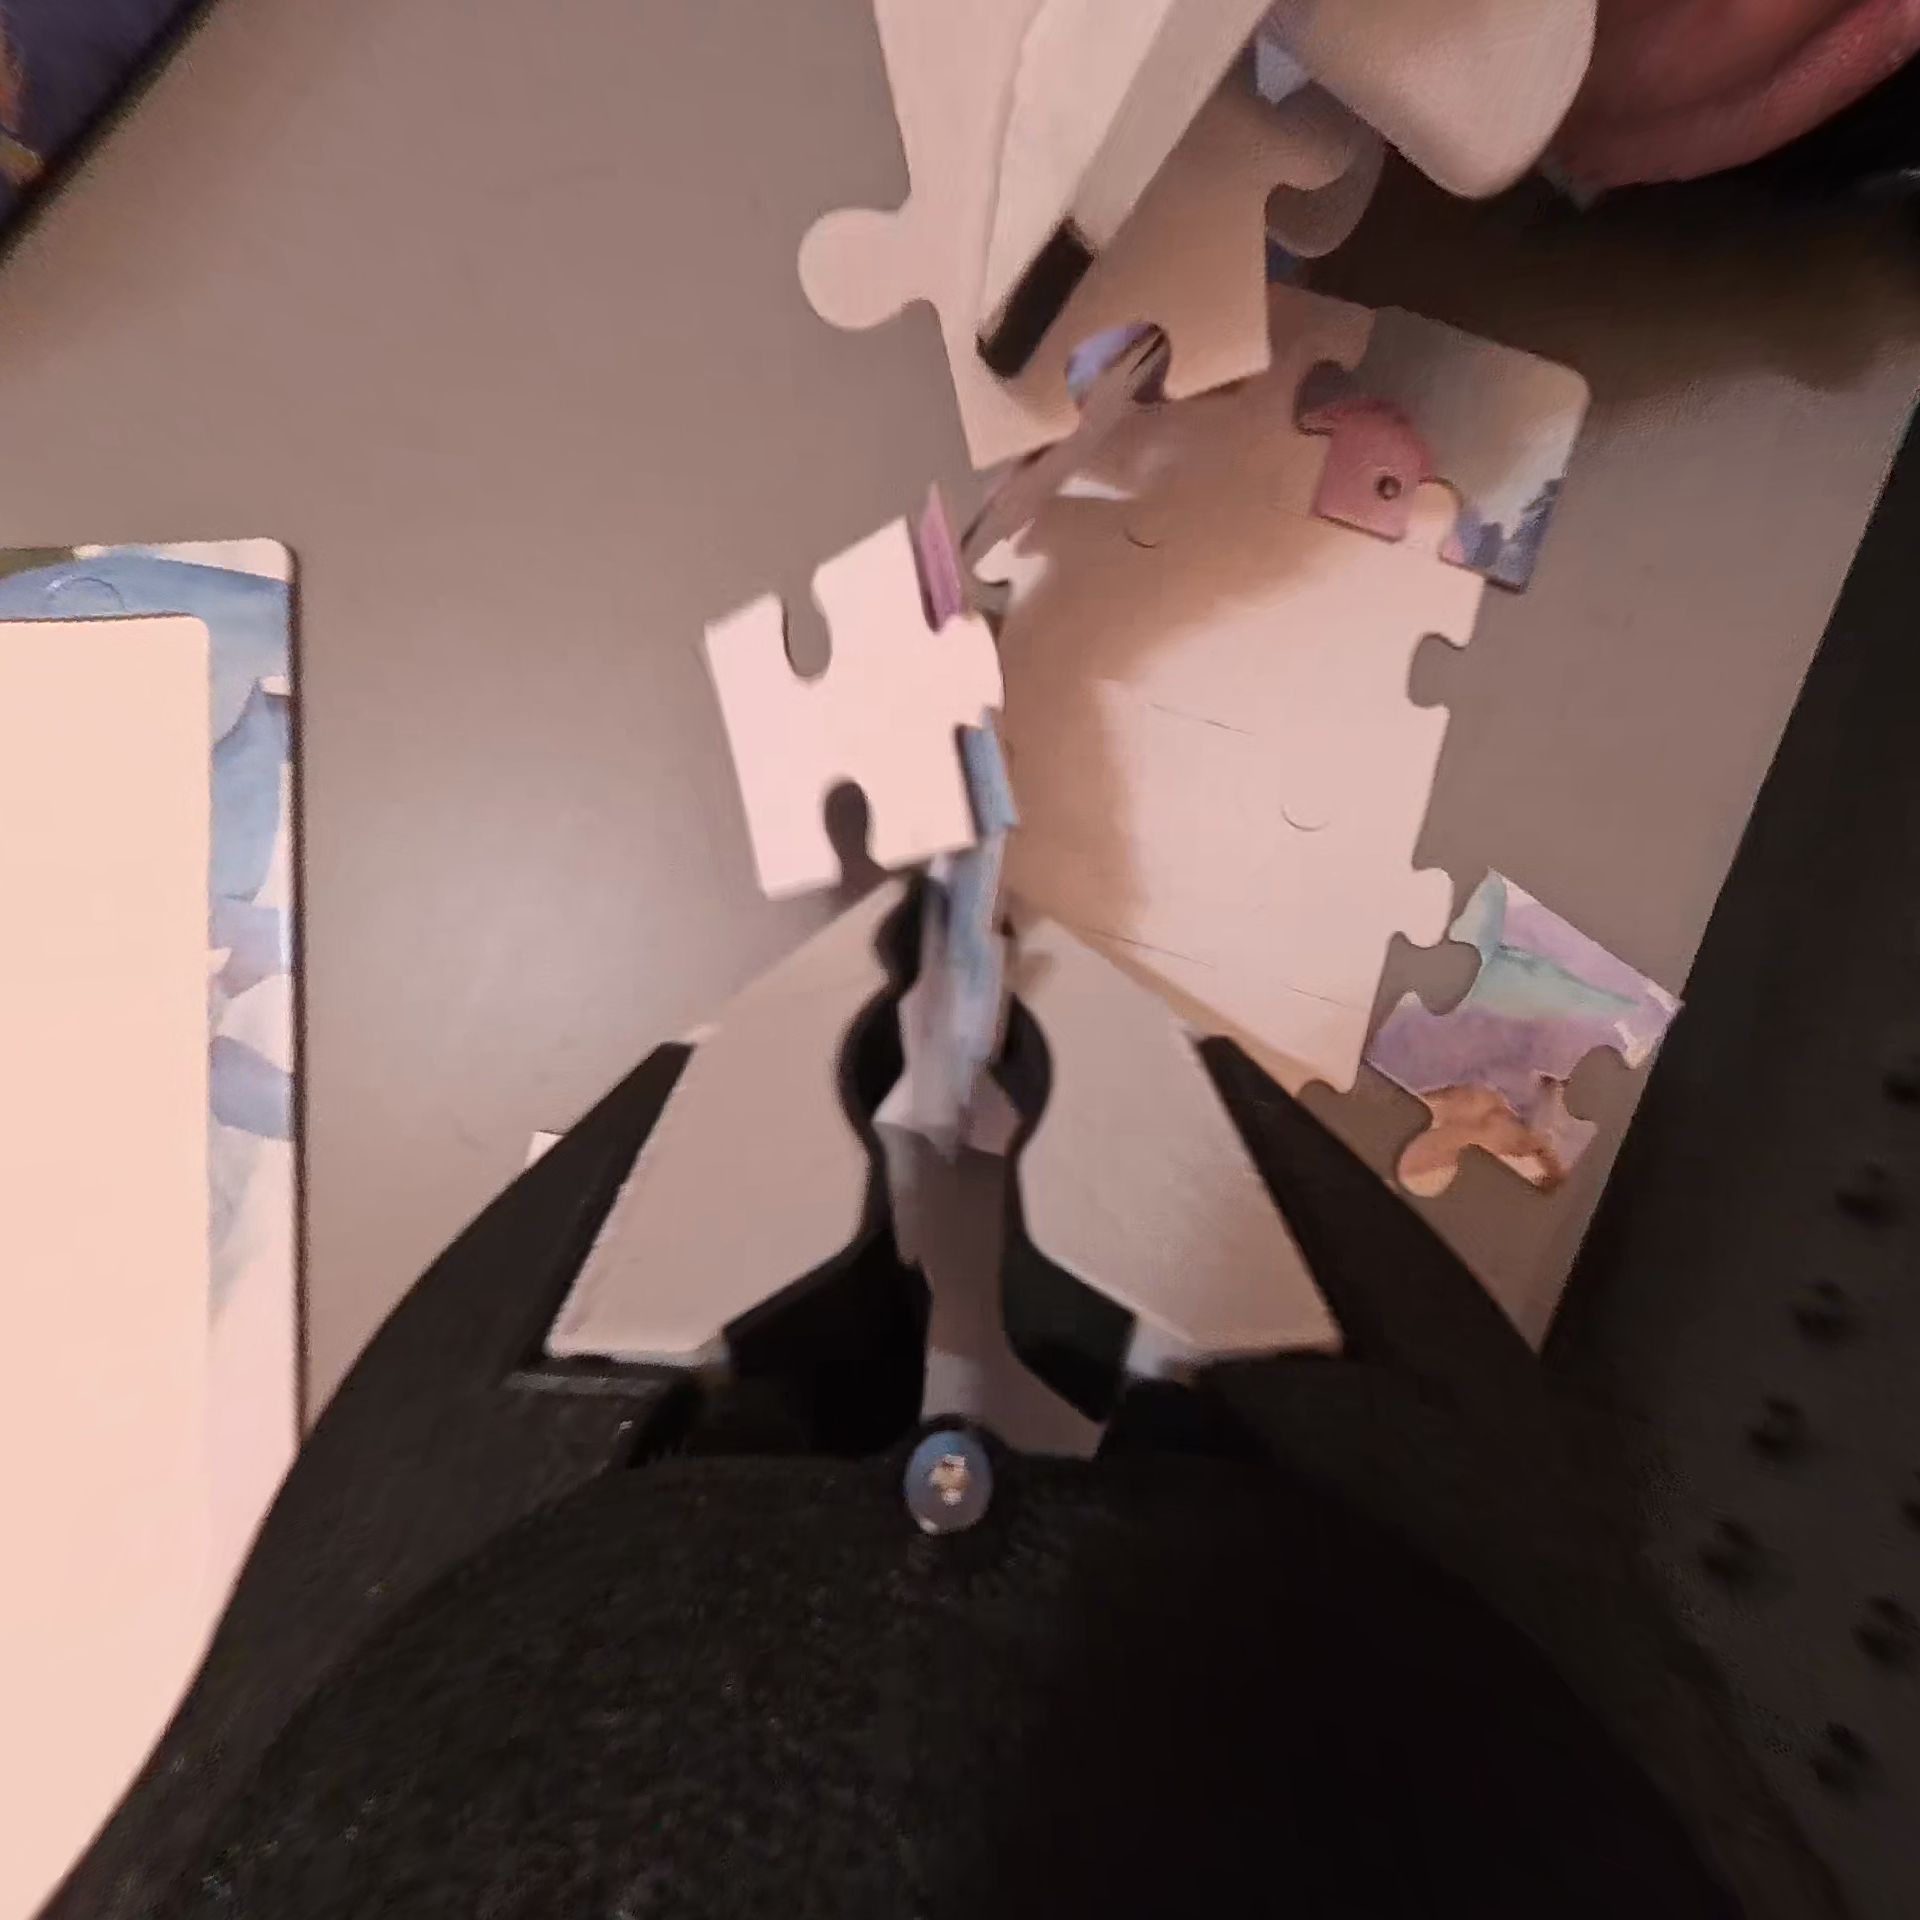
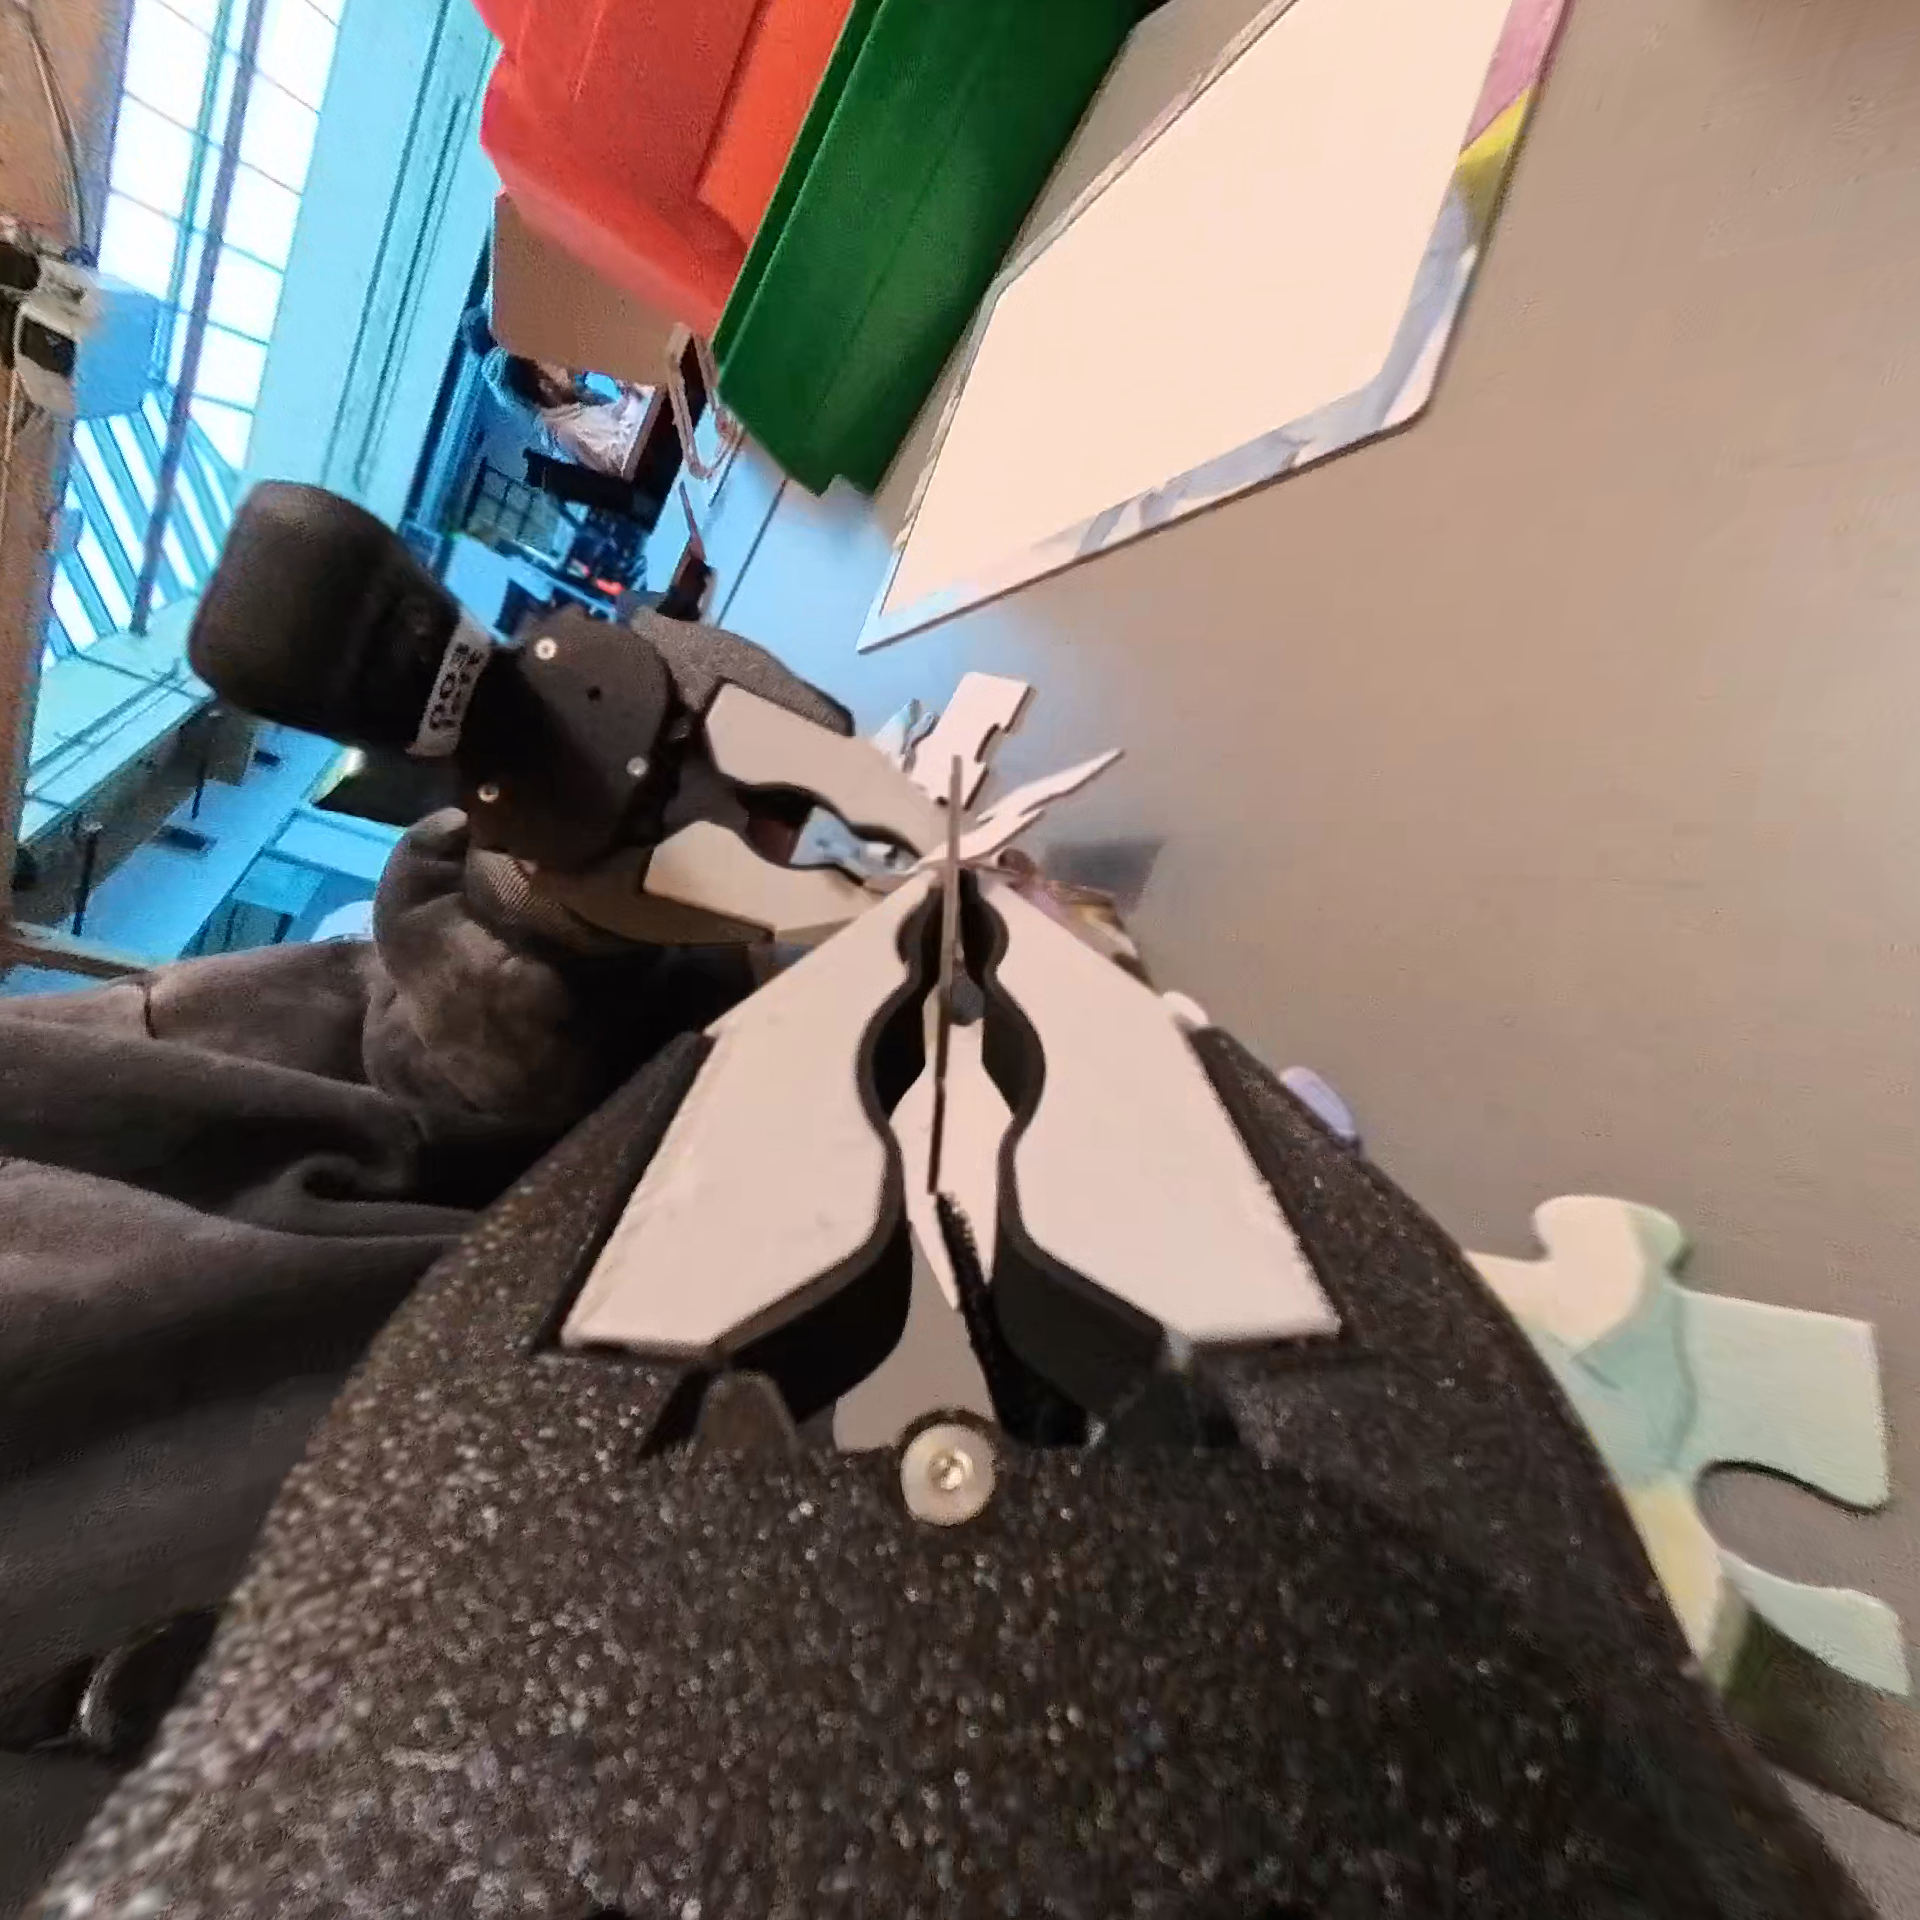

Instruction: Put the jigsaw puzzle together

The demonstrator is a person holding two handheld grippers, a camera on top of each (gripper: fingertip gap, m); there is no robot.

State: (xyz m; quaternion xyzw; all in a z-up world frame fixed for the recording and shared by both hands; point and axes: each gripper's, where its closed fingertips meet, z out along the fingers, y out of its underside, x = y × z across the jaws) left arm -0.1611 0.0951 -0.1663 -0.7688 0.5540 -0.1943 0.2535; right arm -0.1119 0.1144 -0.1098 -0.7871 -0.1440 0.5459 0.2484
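Grey table (image 1: 436, 343) with open room on the left side of the left wrist view — bare surface runs between the puzzle tray (image 1: 255, 790) at the left edge and the cluster of pieces in the middle. On the right the table's edge is close, with a painted loose piece (image 1: 1507, 1029) lying just beside it.

The left claw (image 1: 956, 966) is clenched on a puzzle piece (image 1: 961, 997), held edge-on between its pale fingers (image 1: 790, 1122) — blue and white paint shows on its face. Just beyond the tips lies a white face-down piece (image 1: 852, 717), and beside it a joined block of pieces (image 1: 1226, 748), backs up, with a pink-and-blue corner piece (image 1: 1475, 468) at its far end.

From the right wrist view, the right claw (image 2: 951, 894) grips a second piece (image 2: 948, 997) edge-on, thin as a blade between its fingers (image 2: 800, 1122). It meets the left claw (image 2: 914, 847) tip to tip, above the table. In the left wrist view, that piece's white back (image 1: 1143, 301) hangs over the block. A pale green piece (image 2: 1704, 1403) lies flat to the right, well apart, and the tray (image 2: 1195, 343) sits beyond, near green and red boxes (image 2: 873, 229).
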